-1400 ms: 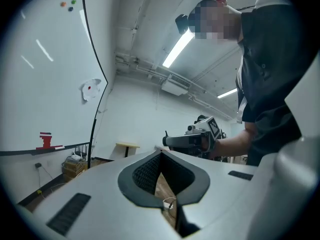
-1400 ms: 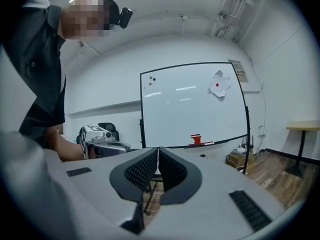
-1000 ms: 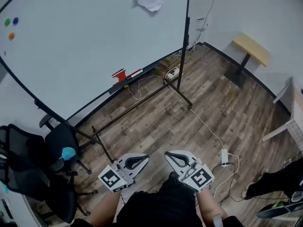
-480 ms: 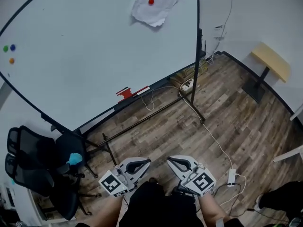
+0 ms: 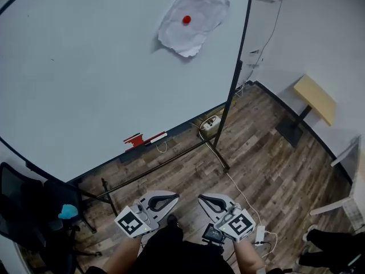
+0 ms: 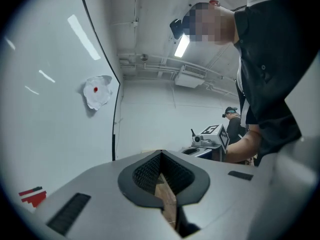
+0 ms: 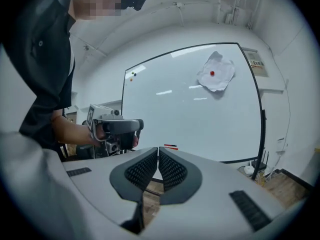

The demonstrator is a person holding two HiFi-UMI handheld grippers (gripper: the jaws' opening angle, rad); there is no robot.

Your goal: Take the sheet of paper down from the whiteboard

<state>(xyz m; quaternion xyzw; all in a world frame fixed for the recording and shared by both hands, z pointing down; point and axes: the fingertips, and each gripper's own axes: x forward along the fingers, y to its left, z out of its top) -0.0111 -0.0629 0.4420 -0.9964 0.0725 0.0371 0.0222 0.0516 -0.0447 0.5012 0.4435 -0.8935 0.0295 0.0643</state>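
Note:
A crumpled white sheet of paper hangs near the top right of the whiteboard, pinned by a red magnet. The paper shows small at upper left in the left gripper view, and the paper sits high on the board in the right gripper view. My left gripper and right gripper are both shut and empty, held low near my body, well short of the board. The left gripper also shows in the right gripper view.
A red eraser and marker lie on the board's tray. The board's black stand legs cross the wood floor, with a power strip and cables nearby. A black chair stands at left, a small yellow table at right.
The whiteboard and paper have grown larger and slid lower in the head view as I came closer. Both grippers stay shut and side by side.

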